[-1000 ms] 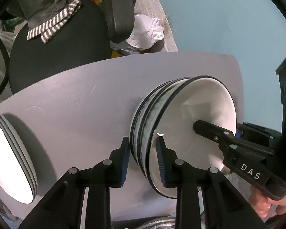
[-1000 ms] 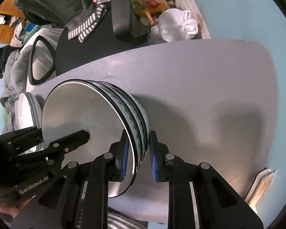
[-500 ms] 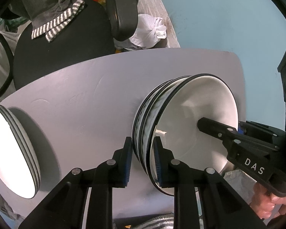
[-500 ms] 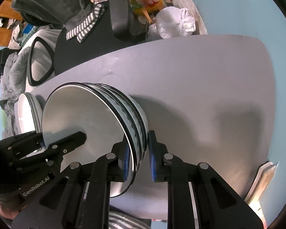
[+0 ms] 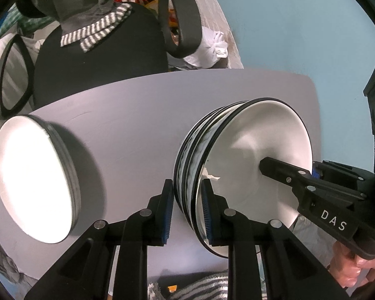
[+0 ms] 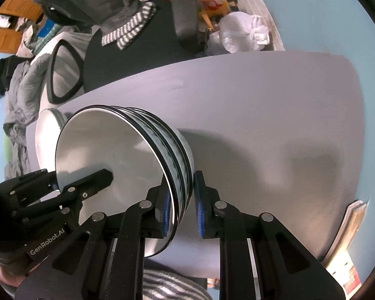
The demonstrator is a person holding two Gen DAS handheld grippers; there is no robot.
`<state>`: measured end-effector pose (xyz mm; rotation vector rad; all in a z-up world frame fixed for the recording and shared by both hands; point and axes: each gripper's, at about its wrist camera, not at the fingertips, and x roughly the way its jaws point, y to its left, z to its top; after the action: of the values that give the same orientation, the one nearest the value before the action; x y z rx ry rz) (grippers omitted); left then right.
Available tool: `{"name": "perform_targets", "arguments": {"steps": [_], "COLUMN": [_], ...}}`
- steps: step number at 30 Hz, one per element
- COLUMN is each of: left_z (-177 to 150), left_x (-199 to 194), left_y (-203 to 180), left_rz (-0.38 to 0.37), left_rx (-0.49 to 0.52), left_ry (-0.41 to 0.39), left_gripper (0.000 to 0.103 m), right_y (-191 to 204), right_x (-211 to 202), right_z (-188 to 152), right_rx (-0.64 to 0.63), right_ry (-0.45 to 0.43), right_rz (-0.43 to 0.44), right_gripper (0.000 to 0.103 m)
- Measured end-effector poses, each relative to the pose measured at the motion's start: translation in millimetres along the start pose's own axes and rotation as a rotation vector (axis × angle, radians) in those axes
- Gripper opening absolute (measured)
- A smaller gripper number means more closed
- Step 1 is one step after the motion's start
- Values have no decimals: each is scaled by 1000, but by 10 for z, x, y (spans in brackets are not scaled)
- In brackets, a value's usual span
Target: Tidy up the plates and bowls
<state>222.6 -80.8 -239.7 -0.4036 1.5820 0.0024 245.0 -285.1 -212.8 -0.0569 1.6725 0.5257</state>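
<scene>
A stack of several white bowls with black rims and grey patterned sides (image 5: 240, 160) (image 6: 117, 155) is held between both grippers over the grey table (image 5: 137, 115) (image 6: 275, 105). My left gripper (image 5: 186, 196) is shut on the stack's near rim, one finger inside the top bowl and one outside. My right gripper (image 6: 181, 198) is shut on the opposite rim in the same way. Each gripper shows in the other's view: the right gripper (image 5: 312, 175) and the left gripper (image 6: 56, 182). A stack of white plates (image 5: 35, 182) (image 6: 46, 125) rests on the table to the left of the bowls.
A black office chair (image 5: 100, 57) (image 6: 137, 57) draped with grey and striped clothing stands past the table's far edge. A white tied bag (image 5: 207, 52) (image 6: 242, 35) lies on the floor behind it. A light blue floor surrounds the table. A book-like item (image 6: 350, 237) lies at the lower right.
Both grippers closed tighter on the bowl rims and rose with the stack. The table now looks farther off, and more of the plate stack shows in the left wrist view.
</scene>
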Motion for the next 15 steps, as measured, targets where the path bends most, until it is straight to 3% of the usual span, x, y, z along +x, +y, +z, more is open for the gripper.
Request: {"name": "perform_targets", "arguments": {"steps": [15], "left_z": [-342], "left_x": [-446], "left_y": [739], "left_rz": [14], "left_rx": [-96], "left_ry": [-68], "left_gripper": [21], "right_y": [861], "right_x": [49], "right_z": [-20], "right_rx": [-121], "right_ry": [-11], "right_rz": [3], "right_gripper": [17]}}
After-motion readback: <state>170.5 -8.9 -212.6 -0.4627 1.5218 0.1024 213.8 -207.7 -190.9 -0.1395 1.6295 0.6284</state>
